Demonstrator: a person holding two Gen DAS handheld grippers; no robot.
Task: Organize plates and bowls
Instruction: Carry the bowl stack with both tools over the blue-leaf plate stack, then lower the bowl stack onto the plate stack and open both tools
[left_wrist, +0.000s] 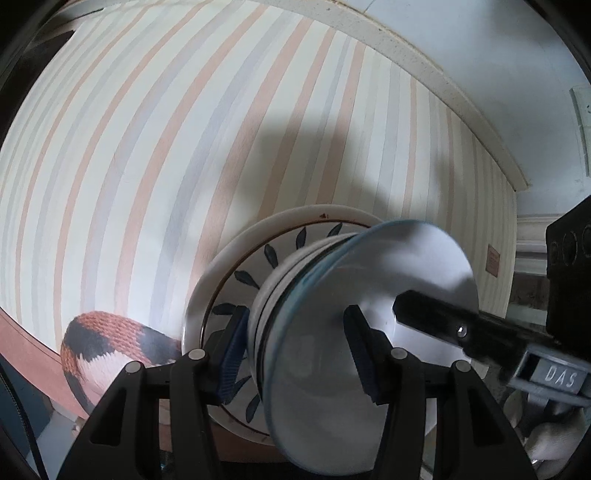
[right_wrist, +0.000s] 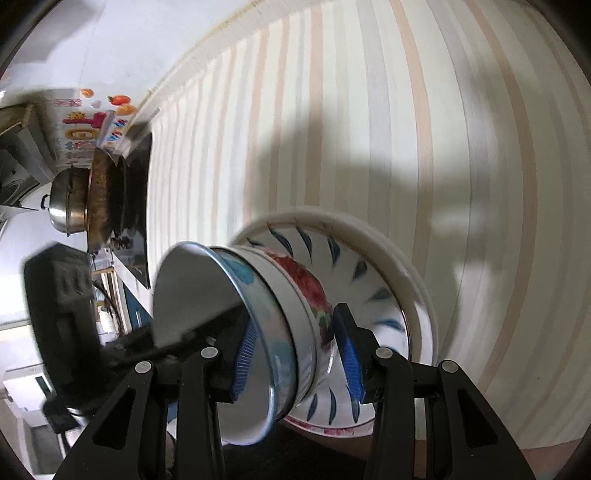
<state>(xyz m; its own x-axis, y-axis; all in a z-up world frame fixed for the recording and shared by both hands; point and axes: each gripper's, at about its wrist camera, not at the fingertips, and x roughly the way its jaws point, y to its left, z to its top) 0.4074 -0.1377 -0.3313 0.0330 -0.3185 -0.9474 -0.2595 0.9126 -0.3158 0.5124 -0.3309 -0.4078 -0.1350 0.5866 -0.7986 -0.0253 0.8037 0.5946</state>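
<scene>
Striped cloth (left_wrist: 155, 155) in cream, peach and grey covers the counter and fills both fisheye views, which are rolled sideways. At the far left of the left wrist view lies a knitted piece (left_wrist: 99, 343) in orange, black and pink. Next comes a stack of dishes: a white plate (left_wrist: 221, 280) at the bottom, a leaf-patterned plate (left_wrist: 255, 266) on it, then nested bowls, with a blue-rimmed bowl (left_wrist: 373, 266) uppermost. The left gripper (left_wrist: 295, 343) reaches around these bowls, its fingers (left_wrist: 232, 354) wide apart, one outside the bowl walls and one inside the top bowl; whether they press the rim is unclear. The right gripper (left_wrist: 436, 317) enters from the right, one finger inside that bowl.

From the right wrist view, a steel pot (right_wrist: 66, 206) stands on a stove at far left. The blue-rimmed bowl (right_wrist: 199, 295) sits in a floral bowl (right_wrist: 306, 295). The right gripper (right_wrist: 295, 354) straddles both walls with fingers (right_wrist: 349, 350) wide, the grip uncertain.
</scene>
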